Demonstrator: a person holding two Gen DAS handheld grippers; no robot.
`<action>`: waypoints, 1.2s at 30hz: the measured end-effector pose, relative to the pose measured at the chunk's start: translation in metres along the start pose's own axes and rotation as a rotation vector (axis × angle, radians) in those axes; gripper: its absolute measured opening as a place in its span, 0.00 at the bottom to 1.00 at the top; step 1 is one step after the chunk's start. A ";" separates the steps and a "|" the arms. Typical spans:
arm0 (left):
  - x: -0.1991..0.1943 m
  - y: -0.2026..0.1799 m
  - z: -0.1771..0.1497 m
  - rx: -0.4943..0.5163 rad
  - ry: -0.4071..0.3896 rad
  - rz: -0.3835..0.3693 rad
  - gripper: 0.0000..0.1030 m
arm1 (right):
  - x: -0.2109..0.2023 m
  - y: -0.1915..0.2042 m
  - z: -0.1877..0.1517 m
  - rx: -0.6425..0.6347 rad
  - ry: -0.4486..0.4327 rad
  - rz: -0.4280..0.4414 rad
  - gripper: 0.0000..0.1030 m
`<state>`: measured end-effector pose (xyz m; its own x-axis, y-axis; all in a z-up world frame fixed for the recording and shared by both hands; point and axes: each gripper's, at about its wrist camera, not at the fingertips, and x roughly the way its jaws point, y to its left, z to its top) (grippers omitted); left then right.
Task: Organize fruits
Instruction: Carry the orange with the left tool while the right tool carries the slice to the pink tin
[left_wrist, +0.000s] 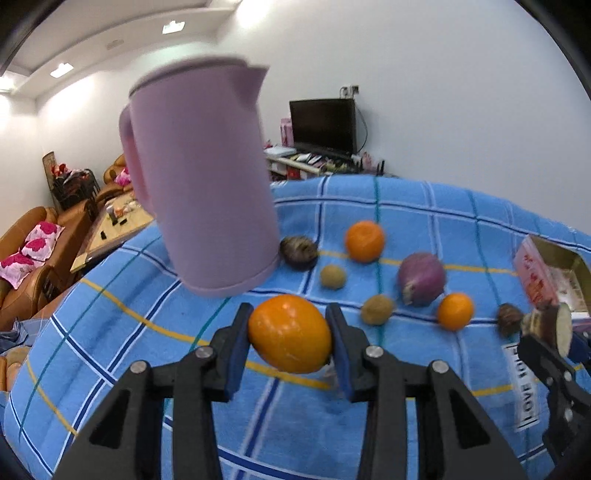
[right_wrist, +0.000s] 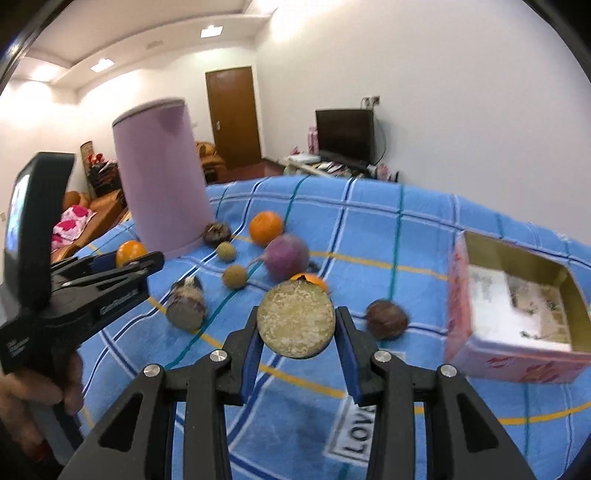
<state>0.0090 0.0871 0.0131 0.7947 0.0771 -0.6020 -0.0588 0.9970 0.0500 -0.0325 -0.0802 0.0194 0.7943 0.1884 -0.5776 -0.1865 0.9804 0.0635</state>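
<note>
two grippers are in view above a tabletop covered with a blue checked cloth (left_wrist: 424, 218). the left gripper (left_wrist: 291, 336) is closed on a big orange (left_wrist: 290, 338), pressed between its blue pads and lifted a little over the cloth, just in front of a tall lilac jug (left_wrist: 199, 177). the right gripper (right_wrist: 297, 325) clamps a cut root piece (right_wrist: 295, 319), whose pale, rough cut face is turned to the camera; in the left wrist view this gripper appears at the right edge.

on the cloth lie more items: an orange (right_wrist: 266, 227) close to the jug, a purple round vegetable (right_wrist: 287, 254) next to it, two small brown-yellow fruits (right_wrist: 226, 251) and (right_wrist: 234, 276), a dark fruit (right_wrist: 217, 232) touching the base of the jug, another dark round fruit (right_wrist: 387, 318) to the right, and a second root piece (right_wrist: 186, 306) lying on its side. one more orange (right_wrist: 310, 280) is partly hidden behind the held piece. an open pink carton box (right_wrist: 513, 314) stands at the right, apart from the fruits. the pictures are somewhat blurred.
</note>
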 end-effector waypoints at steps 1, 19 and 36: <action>-0.002 -0.002 0.002 0.003 -0.005 -0.005 0.41 | -0.002 -0.004 0.001 0.003 -0.014 -0.011 0.39; -0.027 -0.109 0.007 0.085 -0.053 -0.120 0.41 | -0.034 -0.088 -0.003 0.038 -0.100 -0.220 0.39; -0.030 -0.190 0.015 0.155 -0.064 -0.216 0.41 | -0.048 -0.164 -0.005 0.100 -0.098 -0.370 0.39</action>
<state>0.0053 -0.1046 0.0338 0.8157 -0.1424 -0.5607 0.2052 0.9774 0.0504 -0.0428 -0.2502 0.0326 0.8498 -0.1791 -0.4957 0.1763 0.9829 -0.0530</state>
